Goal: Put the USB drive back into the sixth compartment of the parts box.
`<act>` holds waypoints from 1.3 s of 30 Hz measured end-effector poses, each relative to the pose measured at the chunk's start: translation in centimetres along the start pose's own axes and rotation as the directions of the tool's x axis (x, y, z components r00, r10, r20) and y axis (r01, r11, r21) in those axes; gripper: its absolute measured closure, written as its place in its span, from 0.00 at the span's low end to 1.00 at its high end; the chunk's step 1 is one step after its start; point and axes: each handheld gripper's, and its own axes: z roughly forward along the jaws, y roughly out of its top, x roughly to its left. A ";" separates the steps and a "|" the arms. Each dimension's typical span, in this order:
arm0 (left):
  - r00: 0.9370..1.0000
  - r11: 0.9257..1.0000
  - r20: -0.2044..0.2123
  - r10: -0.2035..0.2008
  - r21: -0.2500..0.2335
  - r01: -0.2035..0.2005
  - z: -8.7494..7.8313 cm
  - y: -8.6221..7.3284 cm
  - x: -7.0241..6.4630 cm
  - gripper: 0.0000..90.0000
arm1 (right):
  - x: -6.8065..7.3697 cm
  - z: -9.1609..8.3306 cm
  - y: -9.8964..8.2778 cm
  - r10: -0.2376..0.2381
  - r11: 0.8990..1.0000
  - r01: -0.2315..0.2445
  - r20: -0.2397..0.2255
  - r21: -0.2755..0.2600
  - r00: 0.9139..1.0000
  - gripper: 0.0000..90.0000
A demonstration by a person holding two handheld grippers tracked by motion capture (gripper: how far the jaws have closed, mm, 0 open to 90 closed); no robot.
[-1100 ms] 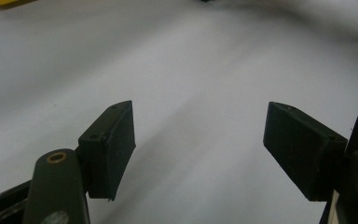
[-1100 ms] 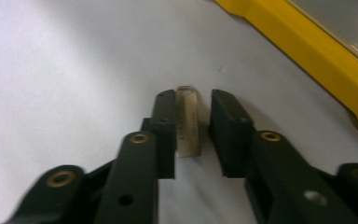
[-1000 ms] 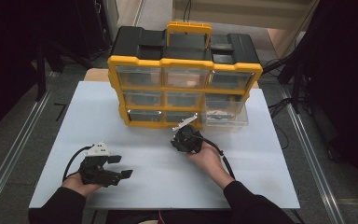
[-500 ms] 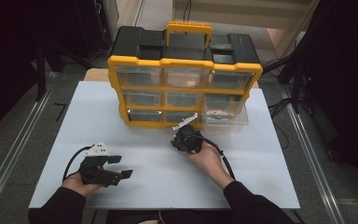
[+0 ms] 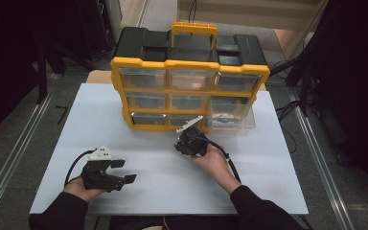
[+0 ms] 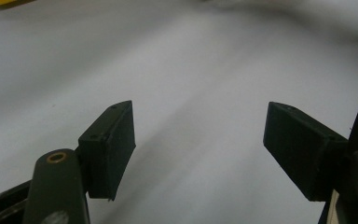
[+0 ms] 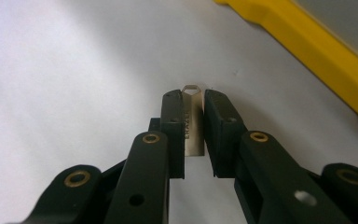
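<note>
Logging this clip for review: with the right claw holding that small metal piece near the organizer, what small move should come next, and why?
Probably carry it right to the pulled-out drawer. The right claw is shut on a small metal piece above the table, just in front of the yellow organizer, while the left claw rests open, away from it.

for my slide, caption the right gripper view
Right gripper shut on a small silver metal tag above the white table.

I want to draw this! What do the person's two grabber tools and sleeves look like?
Both tools are black. The left gripper has flat rectangular jaws, a white-grey plate on top and a black cable looping behind. The right gripper has the same plate and cable, with brass-coloured rivets on its jaw arms. The sleeves are dark.
</note>
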 end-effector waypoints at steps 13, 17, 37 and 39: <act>1.000 1.000 0.001 -0.001 -0.002 0.001 0.0 0.0 0.0 0.29 | 0.7 -1.0 0.8 0.025 0.999 -0.023 -0.066 0.027 0.998 0.85; 1.000 1.000 0.000 -0.001 -0.001 0.001 0.0 0.0 0.0 0.29 | 1.3 -1.7 1.3 0.027 0.999 -0.024 -0.091 0.038 0.995 0.85; 1.000 1.000 -0.002 0.001 0.001 -0.001 0.0 0.0 0.0 0.29 | 2.7 -5.9 2.1 0.031 0.999 -0.024 -0.171 0.044 0.985 0.85; 1.000 1.000 -0.002 0.000 0.003 0.000 0.0 0.0 0.0 0.29 | 2.7 -6.4 2.2 0.032 0.999 -0.025 -0.177 0.044 0.984 0.85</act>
